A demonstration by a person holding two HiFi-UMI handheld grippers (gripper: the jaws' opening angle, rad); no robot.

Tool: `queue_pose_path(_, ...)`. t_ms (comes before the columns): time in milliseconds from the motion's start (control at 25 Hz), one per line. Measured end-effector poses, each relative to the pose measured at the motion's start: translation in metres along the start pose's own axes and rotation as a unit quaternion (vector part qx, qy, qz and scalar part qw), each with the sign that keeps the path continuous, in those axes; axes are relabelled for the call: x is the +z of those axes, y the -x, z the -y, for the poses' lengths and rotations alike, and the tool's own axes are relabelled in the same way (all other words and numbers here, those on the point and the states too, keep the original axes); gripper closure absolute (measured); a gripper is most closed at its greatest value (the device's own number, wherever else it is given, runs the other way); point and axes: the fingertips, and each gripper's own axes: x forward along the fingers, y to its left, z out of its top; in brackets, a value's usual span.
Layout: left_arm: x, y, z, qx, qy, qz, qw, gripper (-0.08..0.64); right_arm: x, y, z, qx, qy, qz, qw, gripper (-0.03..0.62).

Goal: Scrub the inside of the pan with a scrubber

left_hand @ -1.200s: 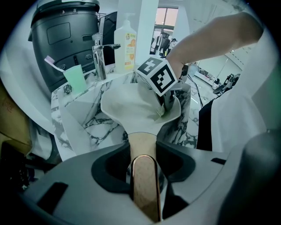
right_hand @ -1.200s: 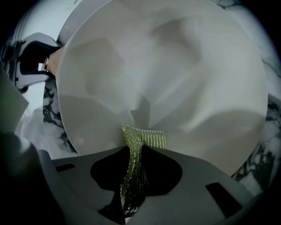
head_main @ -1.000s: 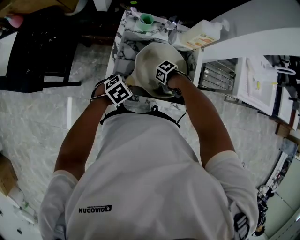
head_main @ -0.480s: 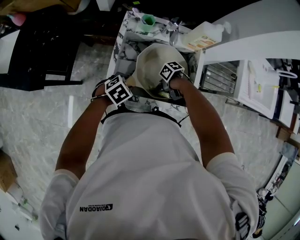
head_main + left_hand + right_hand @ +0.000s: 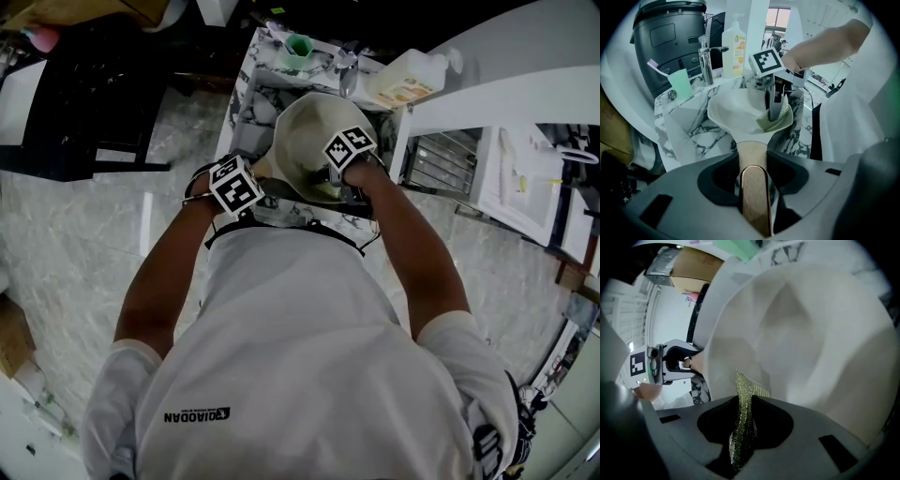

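Marbled white sink (image 5: 689, 133) is seen below the work. The left gripper (image 5: 753, 164) is squeezed shut on the wooden handle (image 5: 755, 197) of the cream pan (image 5: 736, 110), which is held over the sink. The right gripper (image 5: 743, 420) is pinched on the green scrubber (image 5: 740, 437), which is put inside the pan and seems to be pressed on its wall. A tap (image 5: 707, 56), a green cup (image 5: 679, 83) and a soap bottle (image 5: 733, 44) are stood behind.
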Motion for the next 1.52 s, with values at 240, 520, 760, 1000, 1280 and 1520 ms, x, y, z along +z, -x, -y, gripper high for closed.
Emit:
queue_pose_path(240,0.001,0.001,-0.001,0.002,-0.001,0.002,1.0,0.367,0.057,0.037,0.008,-0.038,0.069,0.166,0.983,0.505)
queue_pose_path(520,0.004,0.005,-0.002,-0.001,0.002,0.003,1.0,0.367,0.121,0.085,0.036,-0.21,0.178,0.314,0.909,0.505)
queue_pose_path(760,0.005,0.005,-0.001,-0.001,0.002,0.004,1.0,0.367,0.133,0.083,0.063,-0.312,0.215,0.284,0.881,0.503)
queue_pose_path(1000,0.005,0.005,-0.003,-0.004,0.007,0.004,1.0,0.367,0.133,0.058,0.078,-0.303,0.22,0.252,0.892,0.503)
queue_pose_path(1280,0.005,0.004,-0.004,-0.005,0.008,0.005,0.9999,0.367,0.14,0.041,0.083,-0.28,0.194,0.25,0.907,0.495)
queue_pose_path(1520,0.004,0.004,-0.004,-0.006,0.008,0.004,0.9999,0.367,0.144,0.033,0.079,-0.251,0.17,0.268,0.914,0.491)
